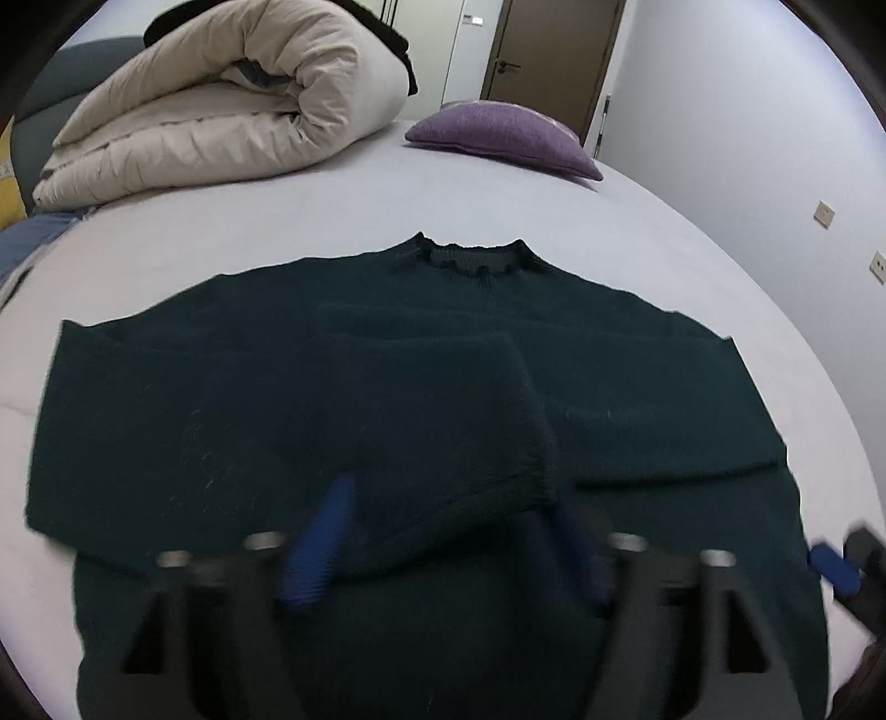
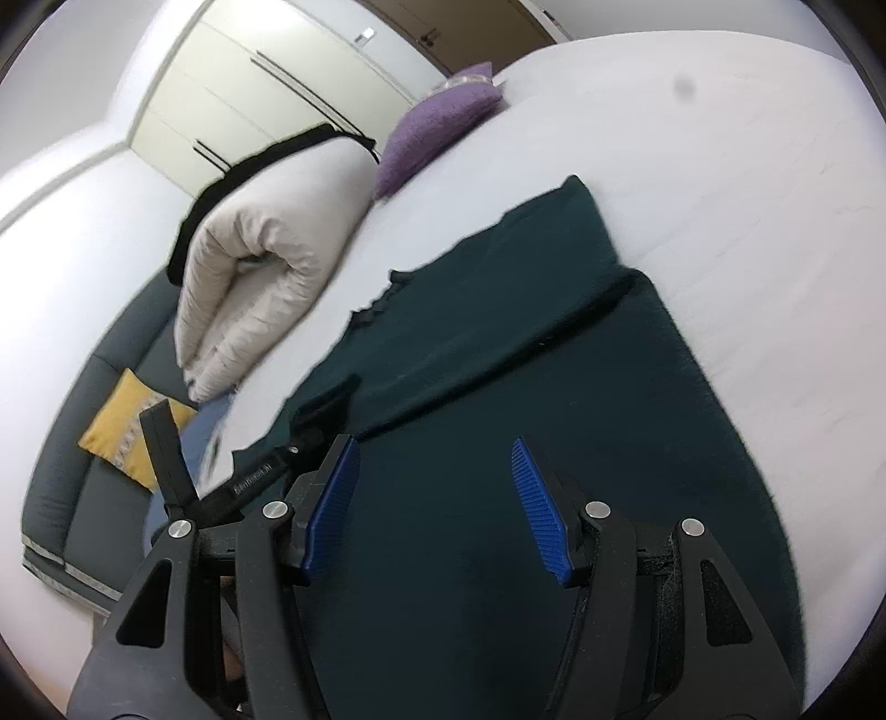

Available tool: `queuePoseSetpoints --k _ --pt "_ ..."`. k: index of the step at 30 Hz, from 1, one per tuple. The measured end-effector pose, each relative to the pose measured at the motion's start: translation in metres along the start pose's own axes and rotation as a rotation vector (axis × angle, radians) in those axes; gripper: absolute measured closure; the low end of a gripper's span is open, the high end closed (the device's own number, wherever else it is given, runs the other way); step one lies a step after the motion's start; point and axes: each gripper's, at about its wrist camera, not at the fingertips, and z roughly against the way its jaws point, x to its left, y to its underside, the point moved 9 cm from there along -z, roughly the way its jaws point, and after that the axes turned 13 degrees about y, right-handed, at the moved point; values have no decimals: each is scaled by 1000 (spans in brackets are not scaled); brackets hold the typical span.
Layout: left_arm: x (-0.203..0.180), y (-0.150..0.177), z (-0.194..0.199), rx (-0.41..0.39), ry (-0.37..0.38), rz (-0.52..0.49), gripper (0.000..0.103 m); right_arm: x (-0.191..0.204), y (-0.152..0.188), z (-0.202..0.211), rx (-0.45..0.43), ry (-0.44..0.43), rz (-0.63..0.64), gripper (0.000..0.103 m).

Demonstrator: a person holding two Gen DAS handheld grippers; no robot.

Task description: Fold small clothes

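A dark green knit sweater (image 1: pixel 277 399) lies flat on the white bed (image 1: pixel 387 194), collar away from me, both sleeves folded in across the chest. My left gripper (image 1: pixel 448 515) hovers over the cuff of one folded sleeve (image 1: pixel 487 443); its blue fingers stand wide apart, the cuff lying between them, and nothing is clamped. In the right wrist view the sweater (image 2: pixel 498 360) fills the middle, and my right gripper (image 2: pixel 437 487) is open and empty above its lower body. The right gripper's blue fingertip (image 1: pixel 833 565) also shows at the left view's right edge.
A rolled beige duvet (image 1: pixel 221 111) lies at the bed's far left, with a purple pillow (image 1: pixel 504 133) at the far edge. A grey sofa with a yellow cushion (image 2: pixel 130 426) stands beside the bed. A door (image 1: pixel 554 50) and a wardrobe (image 2: pixel 266 72) are behind.
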Motion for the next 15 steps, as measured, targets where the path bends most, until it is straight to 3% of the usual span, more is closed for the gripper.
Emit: queuePoseSetpoints --k 3,6,9,12,15 --pt "8 4 30 -36 25 -18 10 7 -5 -14 25 -7 23 36" --pt "27 15 64 -73 58 1 10 36 -12 -33 45 -34 60 36" --pt "67 15 88 -119 42 90 10 82 -14 -66 102 -103 107 36" --pt "108 7 103 -161 20 176 13 120 -14 -104 161 -108 150 36" --pt "146 3 112 -180 -18 231 17 147 -14 -144 198 -49 218 36"
